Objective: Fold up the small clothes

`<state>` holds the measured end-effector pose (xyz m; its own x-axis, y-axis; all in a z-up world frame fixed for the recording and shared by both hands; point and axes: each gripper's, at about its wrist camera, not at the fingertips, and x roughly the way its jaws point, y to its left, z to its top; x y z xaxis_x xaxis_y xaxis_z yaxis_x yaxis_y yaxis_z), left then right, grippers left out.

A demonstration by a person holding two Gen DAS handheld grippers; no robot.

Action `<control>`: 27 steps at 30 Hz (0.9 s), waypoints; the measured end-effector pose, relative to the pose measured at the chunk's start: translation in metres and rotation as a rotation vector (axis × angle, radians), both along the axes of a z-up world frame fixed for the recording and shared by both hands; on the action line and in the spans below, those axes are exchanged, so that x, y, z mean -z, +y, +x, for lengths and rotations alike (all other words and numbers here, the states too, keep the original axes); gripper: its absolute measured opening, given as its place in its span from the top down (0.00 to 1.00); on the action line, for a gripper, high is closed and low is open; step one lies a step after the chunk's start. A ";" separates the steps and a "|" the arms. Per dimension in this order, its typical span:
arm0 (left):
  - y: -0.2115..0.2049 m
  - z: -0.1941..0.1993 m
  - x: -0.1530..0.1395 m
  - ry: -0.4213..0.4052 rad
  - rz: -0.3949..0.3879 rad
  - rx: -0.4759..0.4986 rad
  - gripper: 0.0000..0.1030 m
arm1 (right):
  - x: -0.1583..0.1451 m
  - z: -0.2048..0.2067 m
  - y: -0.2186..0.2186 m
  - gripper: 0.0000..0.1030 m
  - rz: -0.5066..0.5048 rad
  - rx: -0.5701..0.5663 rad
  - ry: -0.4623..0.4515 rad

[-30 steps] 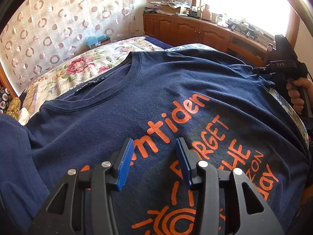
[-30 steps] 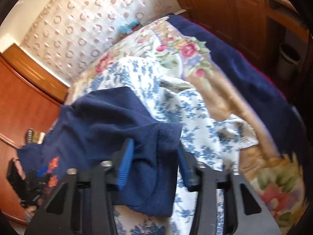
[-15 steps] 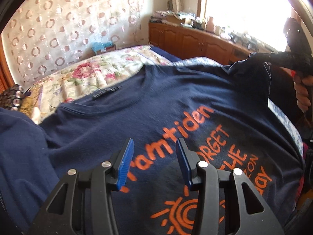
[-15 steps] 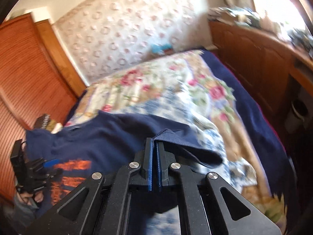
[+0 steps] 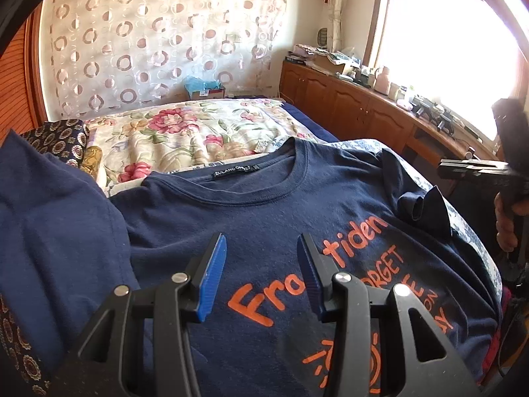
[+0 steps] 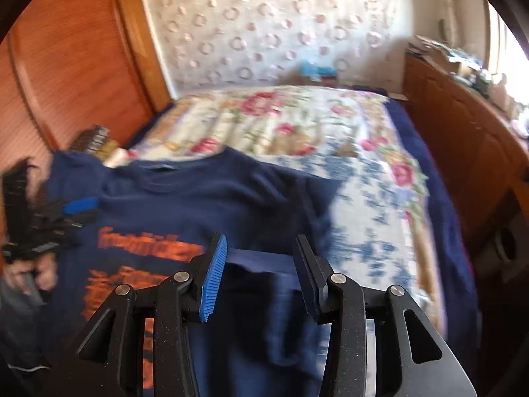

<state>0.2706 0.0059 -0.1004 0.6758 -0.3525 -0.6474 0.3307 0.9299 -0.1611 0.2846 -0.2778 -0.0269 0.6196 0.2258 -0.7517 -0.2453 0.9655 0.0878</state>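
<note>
A navy T-shirt [image 5: 264, 211] with orange lettering lies face up on the bed, collar toward the far end. Its right sleeve [image 5: 420, 205] is folded in over the chest. My left gripper [image 5: 261, 274] is open and empty, hovering over the chest. In the right wrist view, blurred by motion, the shirt [image 6: 185, 205] lies ahead and my right gripper [image 6: 259, 274] is open just above the folded sleeve [image 6: 261, 284], holding nothing. The right gripper also shows in the left wrist view [image 5: 469, 168], at the right, above the shirt's edge. The left gripper shows in the right wrist view [image 6: 66, 211].
A floral quilt [image 5: 185, 135] and a blue-flowered sheet [image 6: 370, 198] cover the bed. A wooden cabinet [image 5: 357, 106] with clutter runs under the window at right. A patterned dark cloth [image 5: 56, 139] lies at far left. A wooden wardrobe [image 6: 72, 59] stands on the left.
My right gripper closed on the sleeve, carried it inward over the chest, then opened and let it go. My left gripper drew back toward the shirt's left side, staying open.
</note>
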 end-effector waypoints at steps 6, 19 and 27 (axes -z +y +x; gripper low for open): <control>-0.003 0.001 0.002 0.006 -0.001 -0.002 0.58 | 0.033 0.020 -0.024 0.59 0.013 0.068 0.091; -0.009 0.001 0.009 0.014 0.014 0.005 0.58 | 0.047 0.042 -0.016 0.95 -0.023 0.025 0.138; -0.010 0.000 0.010 0.013 0.015 0.004 0.58 | 0.022 0.042 -0.005 0.97 -0.056 0.023 0.060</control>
